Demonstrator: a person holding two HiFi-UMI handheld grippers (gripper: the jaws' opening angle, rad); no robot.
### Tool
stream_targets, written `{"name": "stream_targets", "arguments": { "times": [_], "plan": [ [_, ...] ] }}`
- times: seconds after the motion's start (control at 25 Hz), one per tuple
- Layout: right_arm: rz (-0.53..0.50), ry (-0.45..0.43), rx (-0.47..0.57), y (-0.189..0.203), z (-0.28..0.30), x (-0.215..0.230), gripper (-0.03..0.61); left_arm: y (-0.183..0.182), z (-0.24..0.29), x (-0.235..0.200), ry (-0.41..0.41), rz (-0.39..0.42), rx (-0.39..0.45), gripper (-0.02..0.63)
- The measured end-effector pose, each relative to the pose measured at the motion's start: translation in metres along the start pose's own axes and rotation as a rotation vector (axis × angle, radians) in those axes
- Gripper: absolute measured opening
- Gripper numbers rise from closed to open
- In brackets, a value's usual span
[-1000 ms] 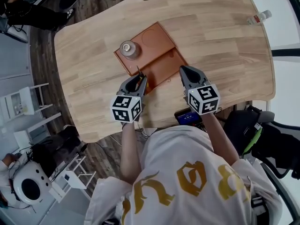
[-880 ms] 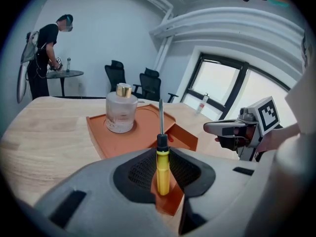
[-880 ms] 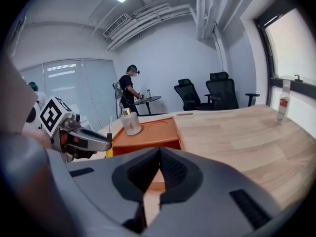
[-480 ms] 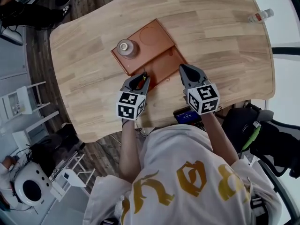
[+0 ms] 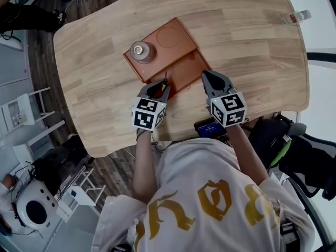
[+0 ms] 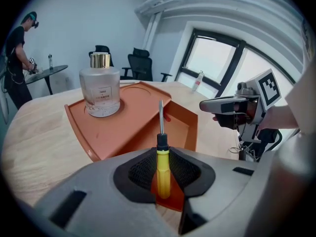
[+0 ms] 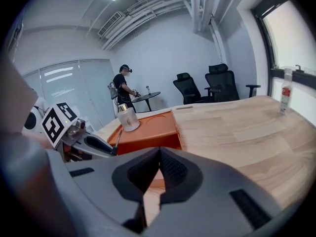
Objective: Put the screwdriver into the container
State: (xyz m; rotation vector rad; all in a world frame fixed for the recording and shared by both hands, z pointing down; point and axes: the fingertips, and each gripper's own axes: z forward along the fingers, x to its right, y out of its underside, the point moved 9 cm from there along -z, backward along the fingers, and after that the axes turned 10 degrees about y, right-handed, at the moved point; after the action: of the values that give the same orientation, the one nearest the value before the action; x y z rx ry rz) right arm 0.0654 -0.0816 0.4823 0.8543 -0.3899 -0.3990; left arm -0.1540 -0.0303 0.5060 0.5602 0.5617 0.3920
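Though unclear overhead, left claw (image 6: 160, 154) clamps yellow screwdriver (image 6: 162, 174).

Bottle (image 5: 141, 51) blocks tray's (image 5: 176, 52) left end; its rt half & near compartment (image 5: 185, 75) open from above.

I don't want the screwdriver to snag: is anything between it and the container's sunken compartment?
Nothing visible does. The left gripper holds the screwdriver, tip aimed over the sunken half of the container. The bottle stands off to the side on the raised part; the right gripper is clear of it.
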Motion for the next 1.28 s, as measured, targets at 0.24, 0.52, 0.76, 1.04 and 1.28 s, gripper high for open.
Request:
{"name": "stream_targets", "arguments": {
  "times": [0.24,0.52,0.76,1.04,1.28],
  "plan": [
    [0.029,-0.004,0.009,0.0,0.001,0.004,0.009,-0.005,0.006,0.002,0.004,0.027,-0.083,0.078],
    [0.019,-0.031,-0.001,0.001,0.003,0.003,0.009,-0.007,0.011,0.0,0.013,-0.017,-0.152,0.078],
    [0.021,-0.014,-0.004,0.003,0.0,0.009,0.009,-0.015,0.016,-0.003,0.019,-0.025,-0.232,0.078],
    [0.015,-0.012,0.002,0.003,-0.003,0.006,0.009,-0.019,0.025,0.001,0.033,0.035,-0.316,0.078],
    [0.013,-0.015,-0.002,0.005,-0.002,0.007,0.009,-0.022,0.029,0.001,0.035,0.029,-0.361,0.078]
  ]
}}
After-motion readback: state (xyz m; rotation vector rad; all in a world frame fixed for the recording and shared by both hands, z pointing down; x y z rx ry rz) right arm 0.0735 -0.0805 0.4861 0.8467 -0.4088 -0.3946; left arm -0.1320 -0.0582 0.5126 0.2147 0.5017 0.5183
